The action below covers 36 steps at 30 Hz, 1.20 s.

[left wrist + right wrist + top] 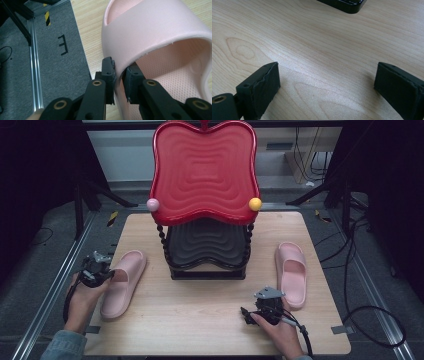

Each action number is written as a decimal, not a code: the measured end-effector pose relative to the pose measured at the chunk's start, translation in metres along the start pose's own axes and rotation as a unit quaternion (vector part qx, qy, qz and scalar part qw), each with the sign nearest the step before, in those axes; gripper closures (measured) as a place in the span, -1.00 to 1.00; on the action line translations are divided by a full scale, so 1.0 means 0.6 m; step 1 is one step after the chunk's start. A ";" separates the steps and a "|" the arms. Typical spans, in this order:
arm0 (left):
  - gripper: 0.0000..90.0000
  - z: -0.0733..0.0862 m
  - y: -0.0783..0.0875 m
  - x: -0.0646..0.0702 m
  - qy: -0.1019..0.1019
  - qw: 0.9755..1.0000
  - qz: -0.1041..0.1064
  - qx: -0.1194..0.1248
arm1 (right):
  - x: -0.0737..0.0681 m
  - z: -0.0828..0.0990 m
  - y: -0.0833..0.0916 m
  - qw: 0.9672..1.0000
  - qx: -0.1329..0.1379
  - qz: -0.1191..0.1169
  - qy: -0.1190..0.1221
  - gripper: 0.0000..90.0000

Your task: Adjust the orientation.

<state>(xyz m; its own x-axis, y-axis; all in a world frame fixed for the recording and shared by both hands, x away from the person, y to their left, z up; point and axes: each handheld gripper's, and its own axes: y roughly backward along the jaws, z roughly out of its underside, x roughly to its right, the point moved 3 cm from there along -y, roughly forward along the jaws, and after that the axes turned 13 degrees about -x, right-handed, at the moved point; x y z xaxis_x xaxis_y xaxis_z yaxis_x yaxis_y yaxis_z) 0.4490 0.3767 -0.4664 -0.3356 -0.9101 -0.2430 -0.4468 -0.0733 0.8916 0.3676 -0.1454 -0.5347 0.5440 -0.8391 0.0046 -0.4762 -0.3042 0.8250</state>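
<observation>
A pink slipper [122,282] lies on the left of the wooden table [200,320], toe pointing away. My left gripper [107,274] is at its outer side. In the left gripper view the two pads of the left gripper [119,80] clamp the slipper [155,32] by its side wall, where the strap starts, one pad outside and one inside. A second pink slipper [291,272] lies on the right. My right gripper [245,312] rests low near the front edge, left of that slipper's heel. Its jaws stand wide apart over bare wood, and the right gripper [327,75] has nothing between them.
A two-tier rack stands at the table's middle back, with a red wavy tray [204,170] on top and a black tray [207,242] below. A pink ball [152,204] and a yellow ball [255,203] cap its posts. Cables and tripod legs lie on the floor around.
</observation>
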 end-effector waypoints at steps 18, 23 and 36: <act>0.84 0.071 0.099 0.053 -0.067 0.995 0.028 0.064 | 0.000 0.001 0.000 1.000 0.001 0.002 0.001 -0.85; 0.84 0.086 0.109 0.120 -0.113 0.989 0.053 0.078 | 0.000 0.001 0.000 1.000 0.001 0.002 0.001 -0.85; 0.83 0.035 0.088 0.231 -0.189 0.975 0.085 0.085 | 0.000 0.001 0.000 1.000 0.001 0.002 0.002 -0.85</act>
<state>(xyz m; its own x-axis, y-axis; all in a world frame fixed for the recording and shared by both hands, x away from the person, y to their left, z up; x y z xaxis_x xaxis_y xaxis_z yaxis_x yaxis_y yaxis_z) 0.3616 0.2552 -0.4607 -0.6839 -0.6856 -0.2493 -0.4782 0.1632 0.8630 0.3671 -0.1460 -0.5351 0.5453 -0.8382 0.0101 -0.4795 -0.3020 0.8240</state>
